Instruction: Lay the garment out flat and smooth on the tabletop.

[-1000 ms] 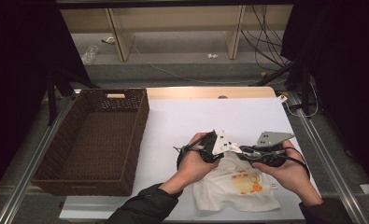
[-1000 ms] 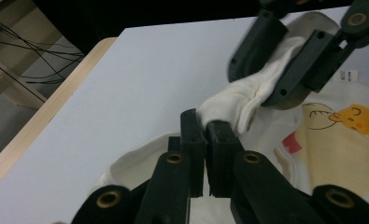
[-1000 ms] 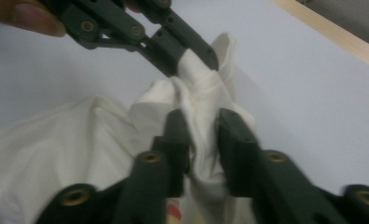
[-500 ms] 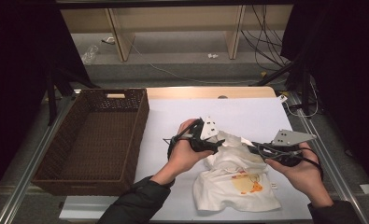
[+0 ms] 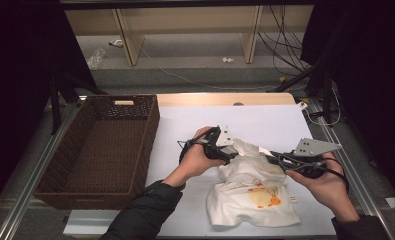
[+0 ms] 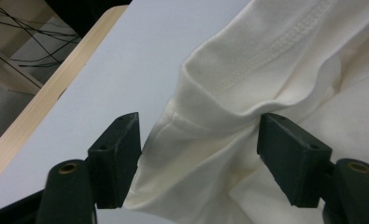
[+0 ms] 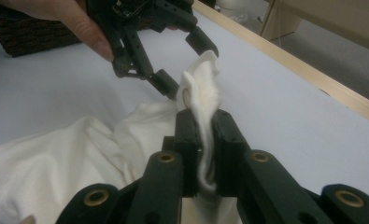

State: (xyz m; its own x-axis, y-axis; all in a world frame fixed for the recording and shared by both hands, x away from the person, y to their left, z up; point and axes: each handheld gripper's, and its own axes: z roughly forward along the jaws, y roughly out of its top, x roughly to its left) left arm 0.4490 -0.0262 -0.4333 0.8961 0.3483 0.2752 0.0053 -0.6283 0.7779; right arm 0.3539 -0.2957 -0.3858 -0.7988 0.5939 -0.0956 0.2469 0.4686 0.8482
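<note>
- Cream-white cotton, a small shirt (image 5: 252, 192) with an orange print on its front, lies crumpled on the white desk (image 5: 195, 125), on the person's side, right of the middle.
- Seen from the high view, the shirt's lower part spreads flat toward the near edge, while its upper part bunches up between the two tools.
- The left tool (image 5: 229, 155) sits at the shirt's upper left edge, held in the person's left hand (image 5: 197, 157), whose dark sleeve comes in from the bottom.
- In the left gripper view, the left tool (image 6: 198, 154) is released: its two black jaws stand wide apart on either side of a folded, stitched hem of the shirt (image 6: 266, 93), with cloth lying in the gap and neither jaw pressing it flat.
- The right tool (image 5: 275, 159) reaches in from the right, held in the right hand (image 5: 325, 182), with its grey three-cornered plate on top.
- In the right gripper view, the right tool (image 7: 202, 140) is clenched on the shirt (image 7: 203, 100): a thin ridge of cloth is pinched between the jaws and stands up above them.
- That same view shows the left tool (image 7: 173, 65) just beyond the pinched ridge, its jaws spread beside the cloth.
- A dark brown wicker basket (image 5: 55, 175) stands at the desk's left side, well apart from the shirt.
</note>
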